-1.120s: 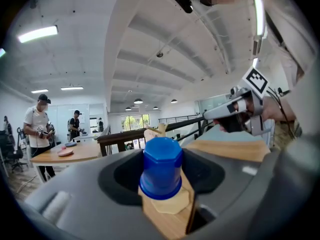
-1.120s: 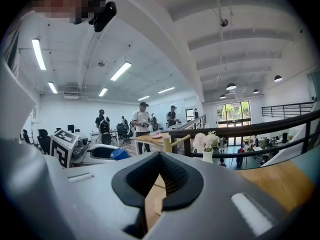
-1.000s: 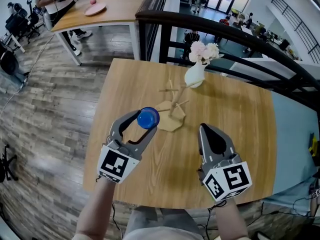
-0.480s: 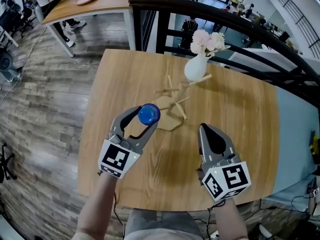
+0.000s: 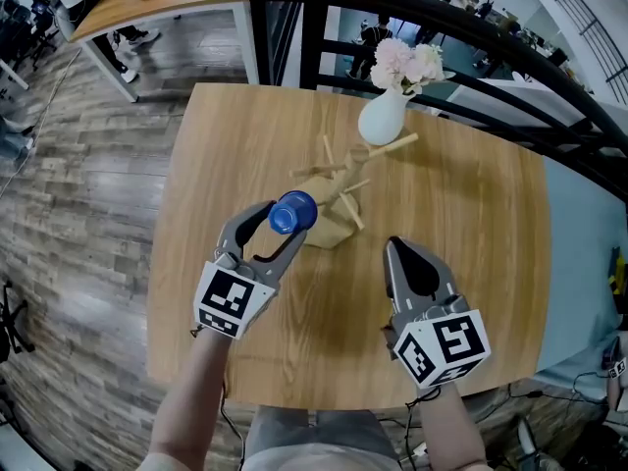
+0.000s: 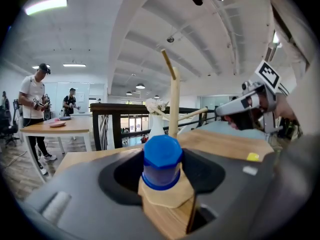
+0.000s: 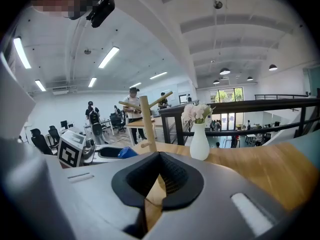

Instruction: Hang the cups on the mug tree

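**Cup in the left jaws, tree dead ahead and a touch right**

I have the blue cup [image 6: 161, 160] pinched between the jaws of the left gripper [image 5: 287, 218], one jaw on each side of it and its flat hexagonal end facing up. I see no handle in any view, so I can't say which way it points. In the left gripper view the upright post of the wooden mug tree [image 6: 174, 103] stands directly behind the cup and slightly right. The tree's hexagonal base shows under the cup, so I judge the cup is held over the near-left edge of the base. Whether it touches the base I can't tell.

The post's long axis is vertical, and its pegs slant upward and outward. One long peg runs right toward the vase, and shorter ones point left and toward me. The next move turns on getting the cup's handle over a near-side peg, which I think means lifting and travelling forward-right.

The right gripper [image 5: 400, 253] has its jaws pressed together with nothing between them. It sits near the tree but right of it and closer to me, so the left is the working tool.

Everything stands on a light wooden table [image 5: 471, 263]. A white vase [image 5: 382, 118] of pale flowers stands just beyond the tree, close enough to knock. Behind it run a black railing [image 5: 471, 27] and an open office with plank flooring.
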A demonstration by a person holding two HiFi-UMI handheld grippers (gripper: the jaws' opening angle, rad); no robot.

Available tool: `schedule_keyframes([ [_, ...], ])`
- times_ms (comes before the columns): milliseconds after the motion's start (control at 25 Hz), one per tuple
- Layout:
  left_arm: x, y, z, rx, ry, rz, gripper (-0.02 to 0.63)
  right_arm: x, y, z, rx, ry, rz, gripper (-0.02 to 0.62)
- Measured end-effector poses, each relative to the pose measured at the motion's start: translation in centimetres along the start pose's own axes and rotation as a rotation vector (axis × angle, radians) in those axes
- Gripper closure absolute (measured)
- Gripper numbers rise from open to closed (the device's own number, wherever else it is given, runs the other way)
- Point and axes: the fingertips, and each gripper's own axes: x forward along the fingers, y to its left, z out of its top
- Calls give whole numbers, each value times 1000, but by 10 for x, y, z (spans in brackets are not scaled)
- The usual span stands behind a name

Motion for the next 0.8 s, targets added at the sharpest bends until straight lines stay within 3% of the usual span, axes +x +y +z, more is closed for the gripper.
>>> schedule_keyframes([
  [160,3,1,-7,-30,15,11,353,1,0,-5,3,7,6,595],
  [480,-14,-7,6,-15,-6,22,357,-6,10,-5,1,9,23,595],
  [640,-27,-14,19,-11,-14,33,384,-17,19,5,-10,-11,31,595],
  [800,-47,-27,48,-49,-80,16,448,-33,27,24,-28,-42,36,595],
])
